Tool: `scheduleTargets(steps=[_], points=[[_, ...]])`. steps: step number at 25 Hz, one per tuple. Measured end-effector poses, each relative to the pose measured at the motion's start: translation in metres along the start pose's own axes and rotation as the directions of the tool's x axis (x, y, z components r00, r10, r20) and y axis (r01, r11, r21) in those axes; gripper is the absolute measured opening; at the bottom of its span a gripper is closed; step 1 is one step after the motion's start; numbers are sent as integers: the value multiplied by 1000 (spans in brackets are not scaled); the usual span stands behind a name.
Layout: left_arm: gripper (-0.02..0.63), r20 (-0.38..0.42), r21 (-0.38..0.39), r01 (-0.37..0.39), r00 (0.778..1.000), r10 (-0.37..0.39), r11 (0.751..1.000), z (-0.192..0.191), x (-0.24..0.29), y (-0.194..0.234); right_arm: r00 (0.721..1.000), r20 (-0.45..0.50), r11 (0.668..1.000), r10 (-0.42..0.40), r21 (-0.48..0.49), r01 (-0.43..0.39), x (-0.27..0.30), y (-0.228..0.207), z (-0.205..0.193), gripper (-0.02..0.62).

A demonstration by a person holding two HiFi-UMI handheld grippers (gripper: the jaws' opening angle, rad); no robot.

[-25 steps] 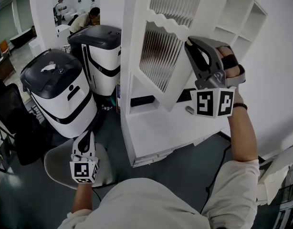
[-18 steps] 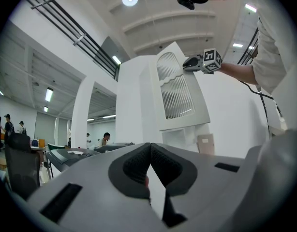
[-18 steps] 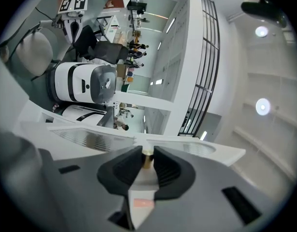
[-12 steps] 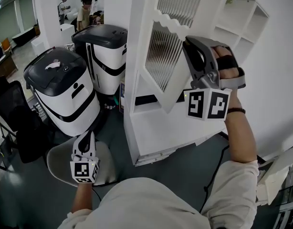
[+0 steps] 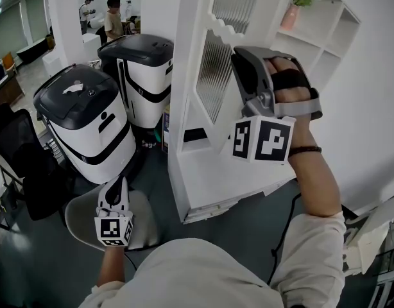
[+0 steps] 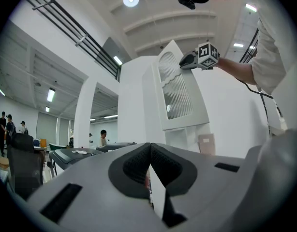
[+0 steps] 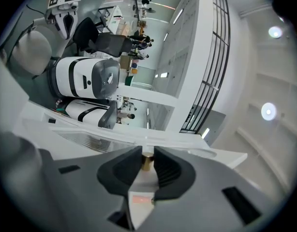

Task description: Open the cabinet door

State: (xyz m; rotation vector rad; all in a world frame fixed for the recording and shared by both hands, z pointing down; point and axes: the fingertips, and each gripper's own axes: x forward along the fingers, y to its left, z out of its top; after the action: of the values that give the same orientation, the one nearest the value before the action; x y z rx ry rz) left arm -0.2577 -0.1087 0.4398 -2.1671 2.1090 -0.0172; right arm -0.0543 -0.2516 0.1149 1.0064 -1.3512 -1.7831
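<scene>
- Brass knob (image 7: 148, 161) on the cabinet door (image 5: 214, 76) is clamped between the right gripper (image 7: 148, 148) jaws.
- The door is swung partly out from the white cabinet (image 5: 184, 63); further swing is judged left.
- The left gripper (image 6: 149, 164) is kept closed, empty, well apart.

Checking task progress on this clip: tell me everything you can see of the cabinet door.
The cabinet door is painted white and frames a tall panel of ribbed glass under a scalloped top trim. It stands swung partly open from the white cabinet, with its free edge toward the person. A small brass-coloured knob sits near that edge, and the right claw is shut on it. Nothing else is seen touching the door.
</scene>
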Motion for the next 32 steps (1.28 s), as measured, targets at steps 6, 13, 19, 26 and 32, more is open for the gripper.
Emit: scheduleTargets(steps=[6,13,19,26,32], points=[[-2,6,-6,-14,1000,14,1000,3,-7,0,998,-53,999,39,-31,-41,2,-2,12,78],[-2,11,-19,-32,999,32,999,-1,-14,11,994,-89,996,59,-55,-64,5,-1,24,78],[-2,14,-19,-19,1000,20,1000,0,-9,4,996,-76,997,50,-48,-54,2,-1,16,80],[-2,13,-22,2,1000,-2,1000,0,0,-7,999,-23,999,35,-18,-35,-5,-3,16,87],[-2,10,-21,27,1000,-26,999,0,10,-16,999,13,999,35,27,-35,-11,-4,12,86]])
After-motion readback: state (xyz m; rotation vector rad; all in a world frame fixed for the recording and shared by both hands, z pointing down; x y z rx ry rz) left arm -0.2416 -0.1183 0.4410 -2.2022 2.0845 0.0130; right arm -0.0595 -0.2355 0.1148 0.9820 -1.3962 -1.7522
